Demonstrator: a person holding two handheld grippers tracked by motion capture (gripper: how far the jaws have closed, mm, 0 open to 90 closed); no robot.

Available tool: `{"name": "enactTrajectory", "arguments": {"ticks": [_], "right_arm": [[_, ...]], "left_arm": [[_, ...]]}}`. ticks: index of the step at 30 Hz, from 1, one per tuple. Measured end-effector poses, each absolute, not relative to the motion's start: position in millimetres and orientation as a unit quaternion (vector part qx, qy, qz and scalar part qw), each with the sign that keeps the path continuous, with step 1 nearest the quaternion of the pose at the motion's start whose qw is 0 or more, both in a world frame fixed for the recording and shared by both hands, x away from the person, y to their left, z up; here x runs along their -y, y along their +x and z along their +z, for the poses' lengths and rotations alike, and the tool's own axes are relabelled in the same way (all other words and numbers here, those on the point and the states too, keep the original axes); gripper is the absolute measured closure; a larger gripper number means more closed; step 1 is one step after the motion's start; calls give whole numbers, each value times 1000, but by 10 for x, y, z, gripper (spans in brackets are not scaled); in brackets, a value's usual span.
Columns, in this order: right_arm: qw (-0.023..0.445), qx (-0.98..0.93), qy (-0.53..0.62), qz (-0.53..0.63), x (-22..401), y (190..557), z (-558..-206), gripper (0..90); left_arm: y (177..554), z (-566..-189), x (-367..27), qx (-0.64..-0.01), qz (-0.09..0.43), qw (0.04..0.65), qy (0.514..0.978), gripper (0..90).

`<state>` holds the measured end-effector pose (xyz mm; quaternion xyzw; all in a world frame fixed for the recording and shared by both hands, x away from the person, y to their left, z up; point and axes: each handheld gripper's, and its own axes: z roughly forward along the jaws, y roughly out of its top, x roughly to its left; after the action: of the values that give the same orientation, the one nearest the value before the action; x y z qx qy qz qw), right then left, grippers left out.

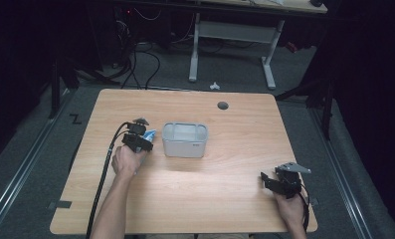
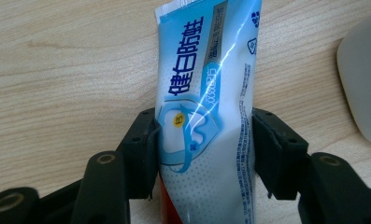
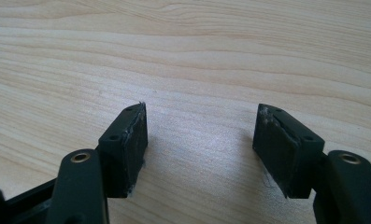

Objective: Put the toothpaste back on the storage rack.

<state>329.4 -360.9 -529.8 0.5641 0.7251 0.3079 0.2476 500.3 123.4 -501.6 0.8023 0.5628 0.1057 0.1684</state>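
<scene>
Our left gripper (image 2: 204, 154) has its jaws set on either side of a toothpaste tube (image 2: 206, 107), the pads meeting the tube's edges low on its body, so we read it as clamped on the tube. No earlier moment is ours to compare. Along the tube's blue and white face run large white Chinese characters, 健白防蛀, with smaller print beside them too fine for us to read, a tooth-in-shield emblem with a yellow dot near the jaws, and a strip of red at the bottom edge. From the high view we find the left gripper (image 1: 138, 139) and the tube (image 1: 150, 134) on the wooden table (image 1: 235, 149), just to the left of a translucent grey plastic bin (image 1: 185, 140), whose small label we cannot make out. Our right gripper (image 1: 279, 181) rests near the table's right front corner, well apart from the bin, and its jaws (image 3: 202, 149) stand wide apart over bare wood with nothing between them.
</scene>
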Motion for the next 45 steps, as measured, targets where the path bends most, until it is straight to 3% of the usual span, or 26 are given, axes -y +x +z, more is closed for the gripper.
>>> {"name": "enactTrajectory", "arguments": {"ticks": [5, 8, 14, 26, 45], "right_arm": [[248, -725, 564, 308, 3609, 3294, -5298, 357], [248, -725, 564, 308, 3609, 3294, -5298, 357], [247, -725, 564, 308, 3608, 3293, -5297, 357], [248, -725, 564, 308, 3609, 3294, -5298, 358], [248, -725, 564, 308, 3609, 3294, -5298, 358]], "left_arm": [[5000, -4999, -1253, -562, 103, 170, 803, 498], [4986, -4961, -1279, -562, 101, 179, 801, 633], [4983, -4952, -1225, -549, 100, 168, 812, 702], [4937, -4908, -1216, -535, 118, 157, 821, 728], [4658, -4389, -1415, -534, 127, 251, 798, 724]]}}
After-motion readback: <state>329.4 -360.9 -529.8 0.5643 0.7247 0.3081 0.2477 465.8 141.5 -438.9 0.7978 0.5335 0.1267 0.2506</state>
